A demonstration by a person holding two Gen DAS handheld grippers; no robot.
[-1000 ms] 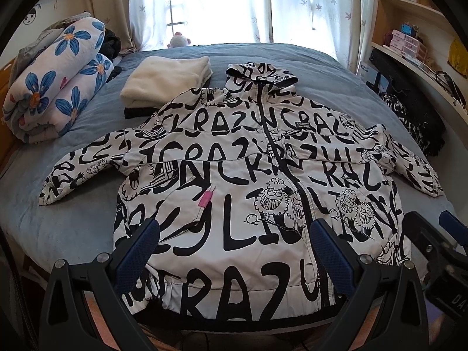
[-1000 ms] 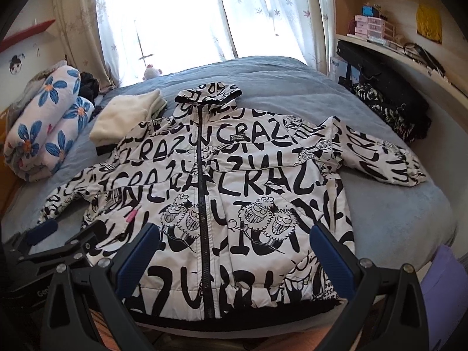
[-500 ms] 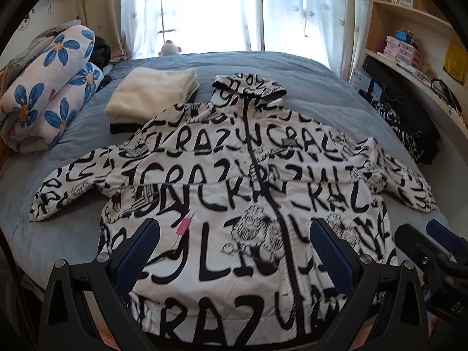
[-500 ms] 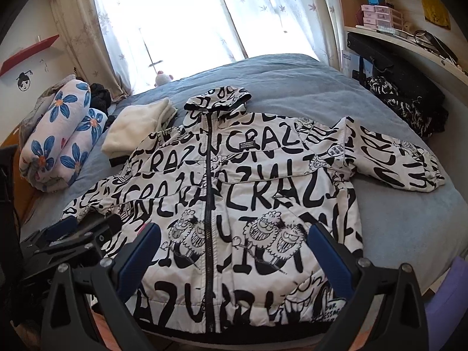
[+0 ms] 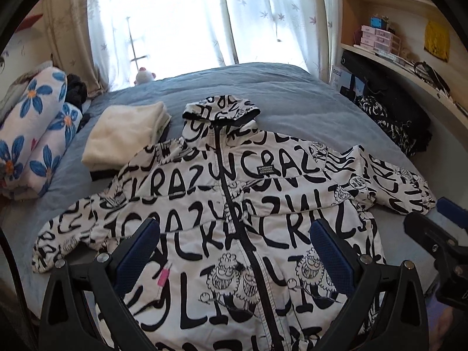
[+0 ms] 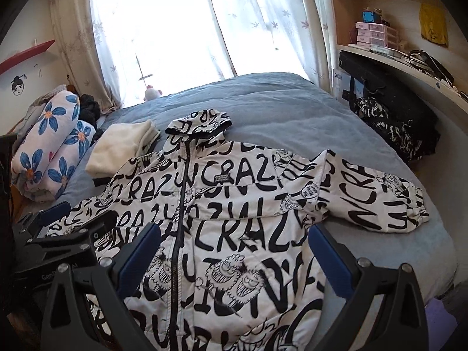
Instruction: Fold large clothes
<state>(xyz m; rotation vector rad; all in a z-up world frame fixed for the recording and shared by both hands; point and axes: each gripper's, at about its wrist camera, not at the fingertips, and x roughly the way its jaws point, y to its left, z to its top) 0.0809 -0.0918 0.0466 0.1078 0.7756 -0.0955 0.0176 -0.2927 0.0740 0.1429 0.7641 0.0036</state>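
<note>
2 grippers, left (image 5: 234, 251) and right (image 6: 234, 251), hang above the jacket (image 5: 234, 204) with jaws spread and empty, the jacket lying zipped, front up, sleeves out, on the bed (image 5: 292, 99), with a cream stack (image 5: 125, 134) just beside its left shoulder.

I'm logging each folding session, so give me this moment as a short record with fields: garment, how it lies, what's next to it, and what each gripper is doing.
garment: black-and-white lettered jacket with hood
state: spread flat on the bed, front up, zipped, both sleeves out to the sides, not yet folded
nearby: cream folded pile touching the jacket's shoulder; flowered bedding roll at the bed's edge
left gripper: open, over the jacket's lower half, holding nothing
right gripper: open, over the jacket's lower half, holding nothing
</note>
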